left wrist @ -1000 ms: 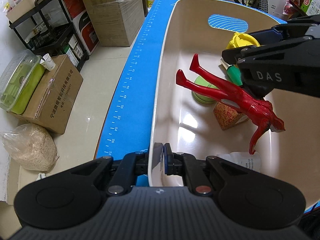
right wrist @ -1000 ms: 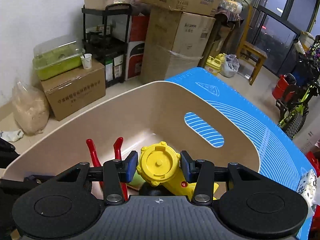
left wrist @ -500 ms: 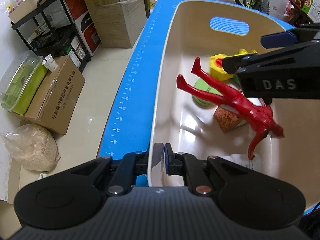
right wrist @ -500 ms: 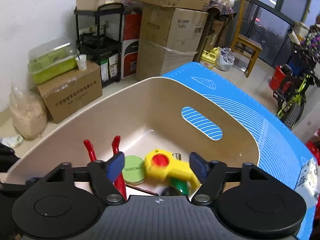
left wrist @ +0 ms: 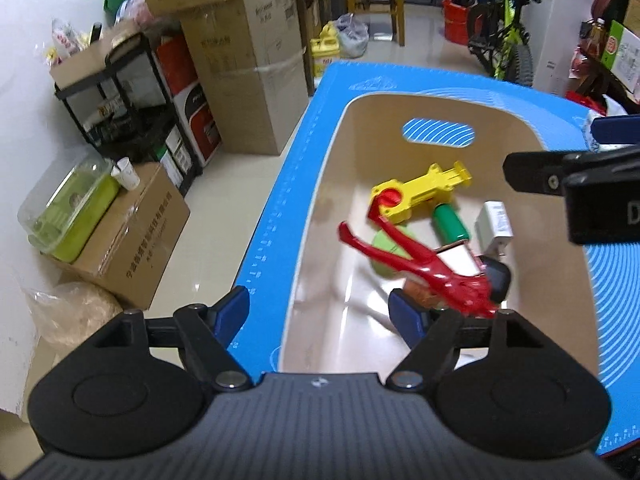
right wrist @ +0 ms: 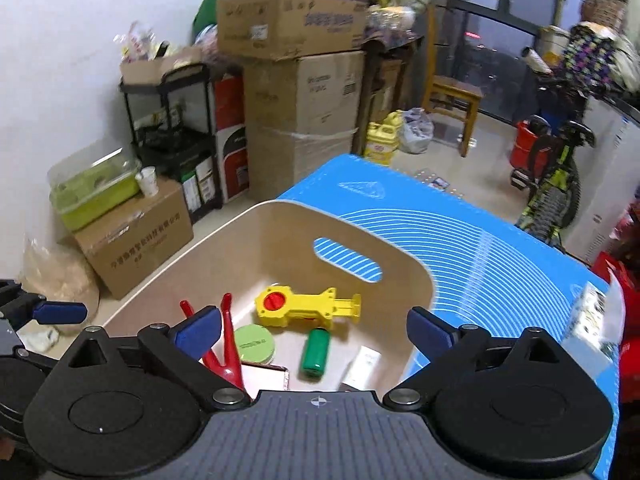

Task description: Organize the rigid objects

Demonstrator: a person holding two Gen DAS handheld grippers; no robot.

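Left wrist view: the left gripper [left wrist: 318, 308] is seen with its jaws spread wide and nothing pressed between them, whereas a second ago they were clamped on the near rim of the beige bin [left wrist: 320, 216]; that rim has now been let go, and the jaws have just been opening. The near left corner of the bin is now straddled loosely, one blue pad over the blue mat [left wrist: 280, 184], the other inside the bin.

The right gripper [right wrist: 314, 326] is likewise shown wide apart and empty, its jaws having just been opening. The yellow toy [right wrist: 304, 307], gripped by it a second ago, has been released and now lies flat on the bin floor near the far wall with the handle slot. Beside it are found a green cylinder [right wrist: 315, 350], a green round tin [right wrist: 254, 344] and a white box [right wrist: 362, 366].

The red figure [left wrist: 416, 264] is seen leaning across the near half of the bin, its legs pointing toward the left wall. More of the bin is framed than before.
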